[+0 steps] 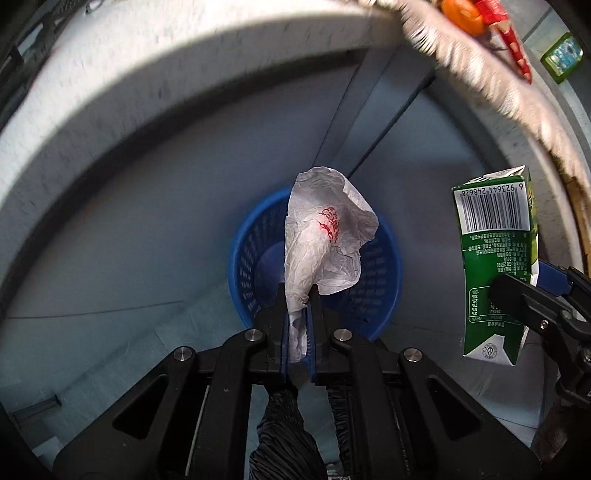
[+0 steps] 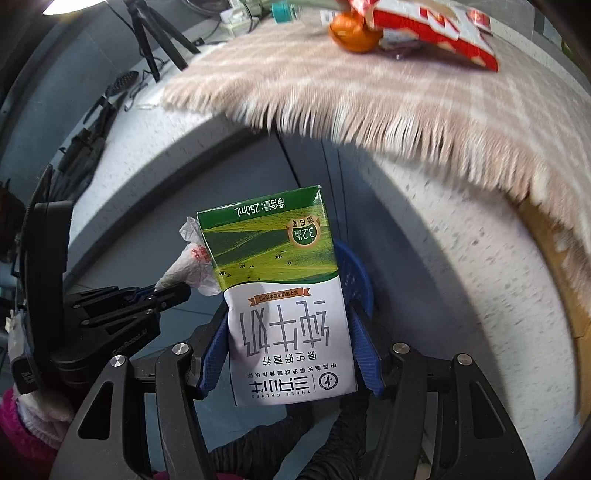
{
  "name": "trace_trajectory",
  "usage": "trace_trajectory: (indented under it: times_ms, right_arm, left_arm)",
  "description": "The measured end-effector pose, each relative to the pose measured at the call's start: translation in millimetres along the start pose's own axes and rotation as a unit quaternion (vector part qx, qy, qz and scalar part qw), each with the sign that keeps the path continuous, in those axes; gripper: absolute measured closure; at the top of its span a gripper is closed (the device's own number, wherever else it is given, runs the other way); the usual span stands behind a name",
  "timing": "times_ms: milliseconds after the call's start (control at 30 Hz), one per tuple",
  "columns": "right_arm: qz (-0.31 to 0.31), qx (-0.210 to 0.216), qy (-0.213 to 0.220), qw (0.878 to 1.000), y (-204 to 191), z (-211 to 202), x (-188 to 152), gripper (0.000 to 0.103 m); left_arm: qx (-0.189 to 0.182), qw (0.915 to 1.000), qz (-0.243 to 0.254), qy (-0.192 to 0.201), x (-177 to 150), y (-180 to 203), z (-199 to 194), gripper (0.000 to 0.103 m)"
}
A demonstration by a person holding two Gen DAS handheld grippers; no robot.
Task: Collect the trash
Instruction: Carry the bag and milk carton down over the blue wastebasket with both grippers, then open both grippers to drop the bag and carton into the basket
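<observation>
Two grippers each carry a piece of trash: the left gripper (image 1: 298, 295) has its jaws nearly closed on a crumpled white paper wrapper with red print (image 1: 325, 236), directly above a round blue perforated plastic basket (image 1: 384, 273) on the floor. The right gripper (image 2: 290, 332) clamps an upside-down green-and-white milk carton (image 2: 284, 295) between its blue pads (image 2: 364, 347) — just right of the wrapper, near the basket's rim.

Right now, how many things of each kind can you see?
Crumpled paper: 1
Milk carton: 1
Blue basket: 1
Orange fruit: 1
Red snack packet: 1
Grippers, left and right: 2
Total: 7
</observation>
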State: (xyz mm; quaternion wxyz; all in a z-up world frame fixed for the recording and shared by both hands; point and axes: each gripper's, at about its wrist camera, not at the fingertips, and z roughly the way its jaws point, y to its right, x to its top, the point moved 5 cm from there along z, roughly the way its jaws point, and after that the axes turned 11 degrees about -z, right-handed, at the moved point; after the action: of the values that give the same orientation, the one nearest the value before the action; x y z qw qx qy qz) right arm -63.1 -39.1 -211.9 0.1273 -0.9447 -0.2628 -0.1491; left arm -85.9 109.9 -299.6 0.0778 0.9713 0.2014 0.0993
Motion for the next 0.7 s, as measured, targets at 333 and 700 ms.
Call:
trace_trajectory:
  times_ms: [333, 700]
  right_arm:
    - [0.0, -0.012, -0.046, 0.999, -2.0, 60.9, -11.2, 0.043]
    - [0.006, -0.028, -0.071, 0.997, 4.9, 95.8, -0.7, 0.043]
  left_arm:
    - [0.013, 0.999, -0.007, -0.043, -1.3, -7.8, 56.6, 0.097]
    - [0.025, 0.9975, 0.008, -0.065, -5.9, -13.3, 83.8, 0.091]
